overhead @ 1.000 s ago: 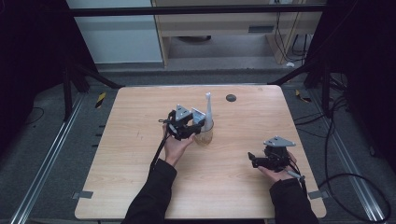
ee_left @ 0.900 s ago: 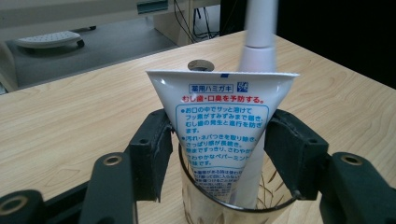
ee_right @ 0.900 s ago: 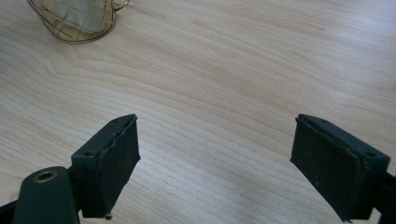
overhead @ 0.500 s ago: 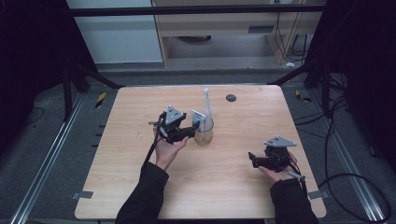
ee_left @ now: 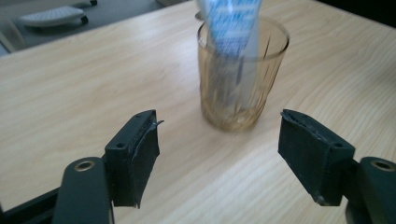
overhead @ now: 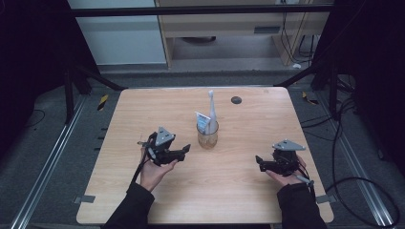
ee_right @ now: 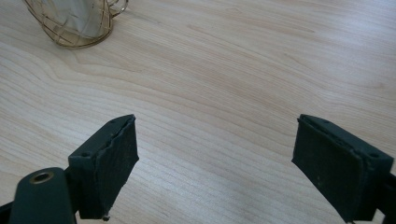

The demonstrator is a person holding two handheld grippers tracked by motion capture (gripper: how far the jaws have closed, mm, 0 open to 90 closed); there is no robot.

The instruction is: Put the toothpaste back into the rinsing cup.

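Glass [overhead: 207, 135] upright near the tabletop [overhead: 143, 109] middle, closer to the far edge, toothbrush [overhead: 212, 106] and tube [overhead: 204, 122] already inside. Left gripper [overhead: 185, 150] and right gripper [overhead: 258, 160] both spread, empty, apart from it. Seemingly little left.

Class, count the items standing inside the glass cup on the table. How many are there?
2. A white toothbrush stands upright in the clear amber glass cup, and a blue-and-white toothpaste tube leans beside it on its left. Smaller items could be hidden inside.
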